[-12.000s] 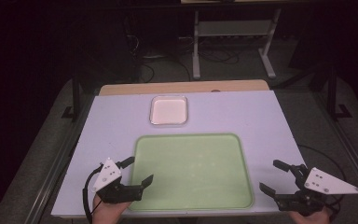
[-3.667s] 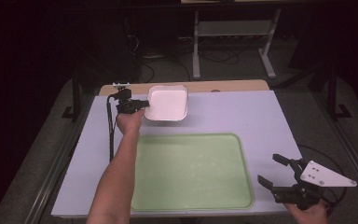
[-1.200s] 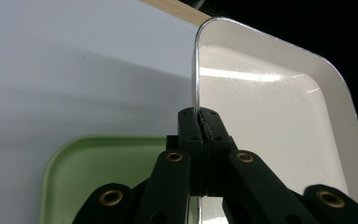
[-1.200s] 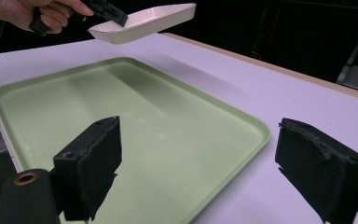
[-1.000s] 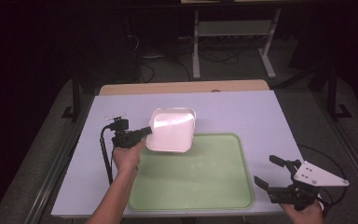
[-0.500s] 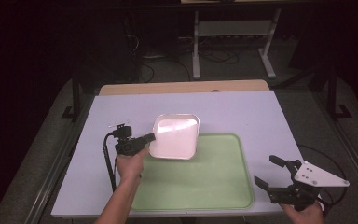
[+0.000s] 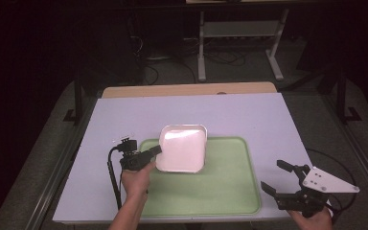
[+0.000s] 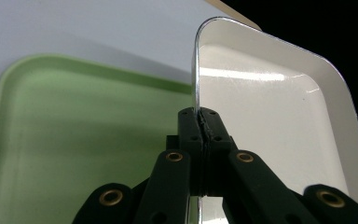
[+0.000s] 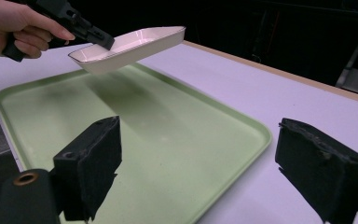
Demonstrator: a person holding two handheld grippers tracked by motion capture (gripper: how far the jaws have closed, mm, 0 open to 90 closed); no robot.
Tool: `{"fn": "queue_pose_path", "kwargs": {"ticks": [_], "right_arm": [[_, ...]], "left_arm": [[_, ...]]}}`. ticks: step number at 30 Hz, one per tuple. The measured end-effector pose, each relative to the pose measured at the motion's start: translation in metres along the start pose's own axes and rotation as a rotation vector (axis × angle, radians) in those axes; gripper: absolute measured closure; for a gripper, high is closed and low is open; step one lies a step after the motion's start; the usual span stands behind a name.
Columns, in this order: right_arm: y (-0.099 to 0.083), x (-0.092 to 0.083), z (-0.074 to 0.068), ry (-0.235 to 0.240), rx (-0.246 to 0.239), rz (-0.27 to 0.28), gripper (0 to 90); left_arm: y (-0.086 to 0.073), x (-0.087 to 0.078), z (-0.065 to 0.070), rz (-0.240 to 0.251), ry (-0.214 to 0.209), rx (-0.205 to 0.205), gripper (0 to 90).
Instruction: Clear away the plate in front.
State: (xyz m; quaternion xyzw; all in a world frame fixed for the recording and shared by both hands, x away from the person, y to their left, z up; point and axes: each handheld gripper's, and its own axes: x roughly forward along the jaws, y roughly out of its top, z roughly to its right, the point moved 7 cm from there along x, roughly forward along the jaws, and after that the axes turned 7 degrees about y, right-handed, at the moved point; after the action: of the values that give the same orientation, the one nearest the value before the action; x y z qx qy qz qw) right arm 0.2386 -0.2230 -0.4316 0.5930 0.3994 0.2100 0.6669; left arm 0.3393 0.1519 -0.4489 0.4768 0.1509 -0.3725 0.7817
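White rectangular dish (image 7: 182, 148): left gripper (image 7: 154, 151) is clamping its rim, holding it raised over green tray (image 7: 220, 191)'s far-left corner; right gripper (image 7: 281, 181) is resting wide-jawed, holding nothing, beside tray's near-right corner.

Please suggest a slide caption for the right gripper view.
Left hand-held gripper carries a shallow white rectangular dish above the pale green plastic tray.

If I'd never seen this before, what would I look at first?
Probably the white dish, held up in the air over the far left corner of the green tray. The left gripper pinches its rim, with the jaws shut tight on the edge. Then you'd spot the right gripper near the tray's right corner, its jaws wide open and holding nothing.
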Motion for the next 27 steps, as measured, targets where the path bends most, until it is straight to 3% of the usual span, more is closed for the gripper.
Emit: {"fn": "queue_pose_path", "kwargs": {"ticks": [14,27], "right_arm": [[-0.001,0.001,-0.004,0.008,-0.006,-0.004,13.6],[0.000,0.002,-0.006,0.013,-0.010,-0.008,13.5]], "left_arm": [[-0.038,0.001,-0.001,-0.017,0.038,-0.016,89.1],[-0.051,-0.004,0.002,-0.011,0.072,-0.014,89.0]]}}
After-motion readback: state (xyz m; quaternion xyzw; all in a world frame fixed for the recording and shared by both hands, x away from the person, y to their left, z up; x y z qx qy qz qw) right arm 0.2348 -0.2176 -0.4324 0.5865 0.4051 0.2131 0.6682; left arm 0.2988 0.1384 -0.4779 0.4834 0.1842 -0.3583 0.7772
